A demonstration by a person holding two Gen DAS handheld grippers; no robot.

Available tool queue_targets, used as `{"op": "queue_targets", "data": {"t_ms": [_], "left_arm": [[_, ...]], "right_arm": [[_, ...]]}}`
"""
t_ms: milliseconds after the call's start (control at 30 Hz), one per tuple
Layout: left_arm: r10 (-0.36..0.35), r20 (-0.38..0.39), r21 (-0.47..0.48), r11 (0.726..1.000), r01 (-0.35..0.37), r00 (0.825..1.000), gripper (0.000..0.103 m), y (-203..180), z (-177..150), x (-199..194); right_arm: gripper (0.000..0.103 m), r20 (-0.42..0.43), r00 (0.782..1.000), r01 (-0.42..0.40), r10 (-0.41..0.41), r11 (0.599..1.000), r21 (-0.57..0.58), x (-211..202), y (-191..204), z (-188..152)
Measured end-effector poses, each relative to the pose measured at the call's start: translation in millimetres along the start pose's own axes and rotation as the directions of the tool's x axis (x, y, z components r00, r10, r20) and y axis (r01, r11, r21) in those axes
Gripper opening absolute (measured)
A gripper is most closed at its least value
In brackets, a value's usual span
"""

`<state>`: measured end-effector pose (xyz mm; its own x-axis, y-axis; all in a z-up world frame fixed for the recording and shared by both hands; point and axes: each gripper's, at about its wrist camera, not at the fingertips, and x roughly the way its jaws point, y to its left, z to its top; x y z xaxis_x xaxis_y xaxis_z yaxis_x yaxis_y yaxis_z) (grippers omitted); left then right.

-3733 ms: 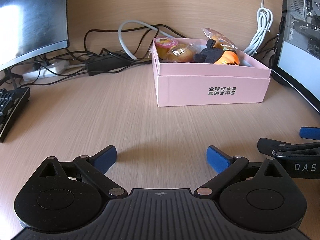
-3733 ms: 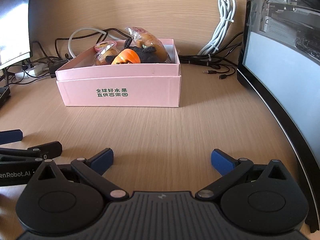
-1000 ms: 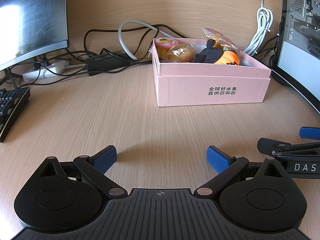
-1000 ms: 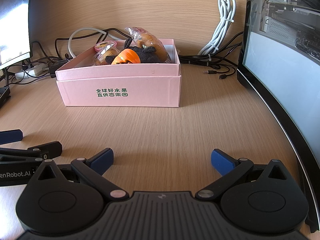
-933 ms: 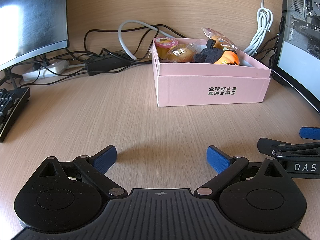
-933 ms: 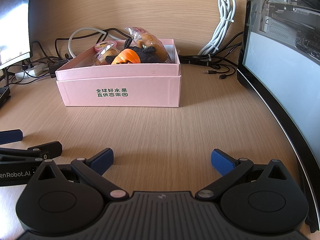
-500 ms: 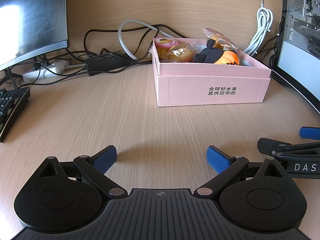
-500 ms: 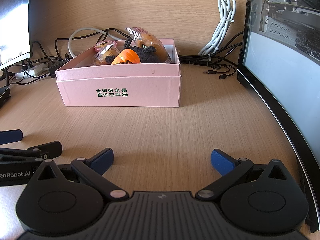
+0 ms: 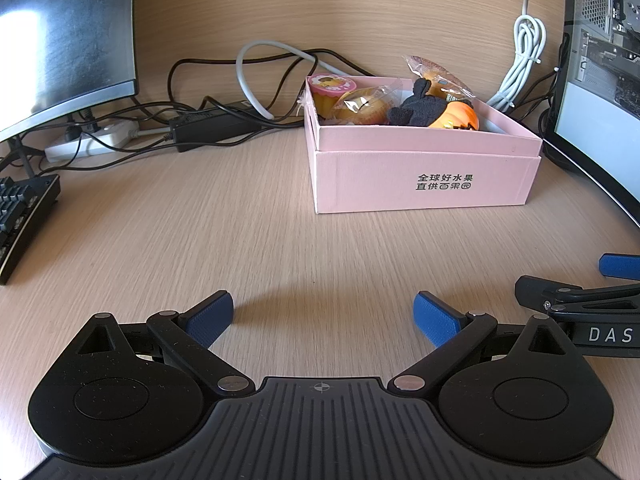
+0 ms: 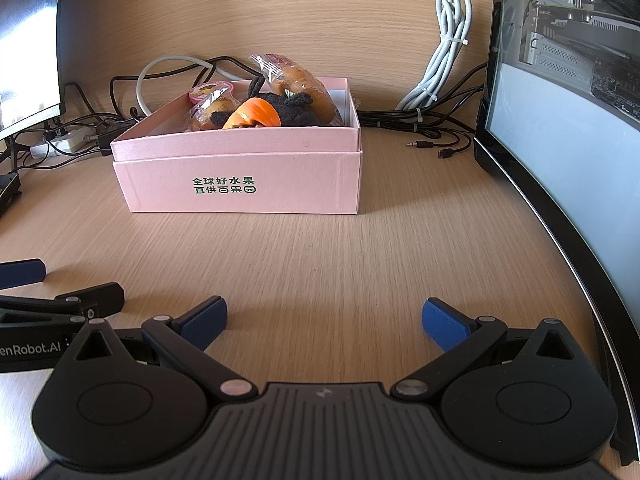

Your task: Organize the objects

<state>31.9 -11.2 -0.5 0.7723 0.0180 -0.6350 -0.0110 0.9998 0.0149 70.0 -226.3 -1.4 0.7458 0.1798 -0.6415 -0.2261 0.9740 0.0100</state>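
Okay, left wrist view first: we hold the left gripper (image 9: pixel 323 312) low over the wooden desk (image 9: pixel 240 240), blue pads spread wide, nothing between them. At about 1 o'clock from it sits the pink box (image 9: pixel 420 176), open at the top, resting on the desk, well apart from the pads. Inside we see a pink-lidded cup (image 9: pixel 330 86) at the far left corner, a wrapped bun (image 9: pixel 362 106) just beside it, a black plush (image 9: pixel 416 108) in the middle, an orange pumpkin toy (image 9: pixel 458 118) touching the plush, and another wrapped pastry (image 9: pixel 436 76) behind them. At 3 o'clock the right gripper (image 9: pixel 580 292) pokes into frame, its fingers apart. A keyboard (image 9: pixel 24 220) lies at 9 o'clock, a monitor (image 9: pixel 64 32) at 10, tangled cables (image 9: pixel 208 116) at 11, and a second screen (image 9: pixel 600 100) at 2.

Right wrist view: the right gripper (image 10: pixel 324 316) also hangs low over the desk (image 10: pixel 360 260), pads wide apart, empty. The pink box (image 10: pixel 248 176) sits at 11 o'clock, well apart from it, green print on its front. The pumpkin toy (image 10: pixel 252 114) and the black plush (image 10: pixel 292 114) touch near the front wall; the wrapped pastry (image 10: pixel 296 80) stands behind. The left gripper (image 10: pixel 40 288) shows at 9 o'clock, spread too. A coiled white cable (image 10: pixel 448 52) hangs at 1 o'clock; the curved screen (image 10: pixel 560 140) fills 2 to 3.
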Motion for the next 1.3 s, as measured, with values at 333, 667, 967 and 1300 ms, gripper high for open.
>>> {"op": "queue_targets", "data": {"t_ms": [333, 667, 967, 1300], "left_arm": [[0.0, 0.0, 0.0, 1.0, 0.0, 1.0, 0.101, 0.2, -0.2, -0.1], [0.0, 0.0, 0.0, 1.0, 0.0, 1.0, 0.101, 0.2, -0.1, -0.1], [0.001, 0.0, 0.0, 1.0, -0.001, 1.0, 0.101, -0.7, 0.4, -0.2], [0.013, -0.001, -0.015, 1.0, -0.013, 1.0, 0.101, -2.5, 3.7, 3.6]], "right_arm": [[0.103, 0.0, 1.0, 0.0, 0.0, 1.0, 0.0, -0.1, 0.2, -0.1], [0.103, 0.0, 1.0, 0.0, 0.0, 1.0, 0.0, 0.0, 0.6, -0.1], [0.103, 0.0, 1.0, 0.0, 0.0, 1.0, 0.0, -0.3, 0.2, -0.1], [0.103, 0.0, 1.0, 0.0, 0.0, 1.0, 0.0, -0.4, 0.3, -0.3]]}}
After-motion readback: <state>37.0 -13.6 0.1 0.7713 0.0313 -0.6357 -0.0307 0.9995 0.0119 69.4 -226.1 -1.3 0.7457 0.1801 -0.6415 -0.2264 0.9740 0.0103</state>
